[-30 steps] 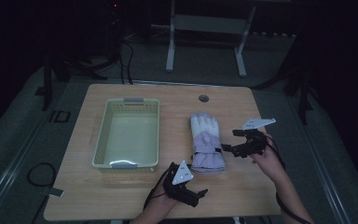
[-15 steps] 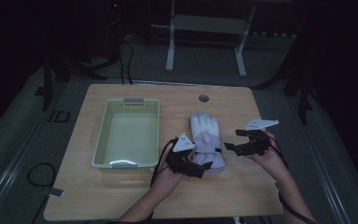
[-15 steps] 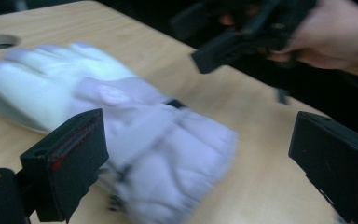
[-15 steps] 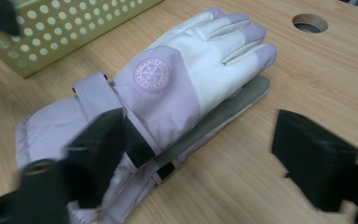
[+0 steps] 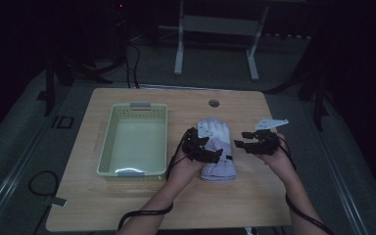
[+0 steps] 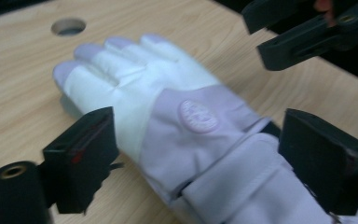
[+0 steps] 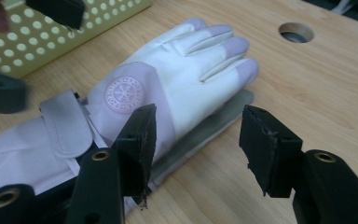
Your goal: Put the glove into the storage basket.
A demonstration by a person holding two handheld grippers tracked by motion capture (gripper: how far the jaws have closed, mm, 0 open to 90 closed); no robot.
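The lavender and white winter glove (image 5: 217,149) lies flat on the wooden table (image 5: 127,205), just right of the pale green basket (image 5: 133,140). My left gripper (image 6: 196,158) straddles its cuff, jaws wide apart. My right gripper (image 7: 196,149) hovers beside its thumb edge, jaws also spread, gripping nothing.

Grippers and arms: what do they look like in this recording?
Both the left gripper and right gripper are black with two blocky jaws. The right carries a pale three-cornered plate. A black cable trails from each. Forearms are bare, no sleeves visible.
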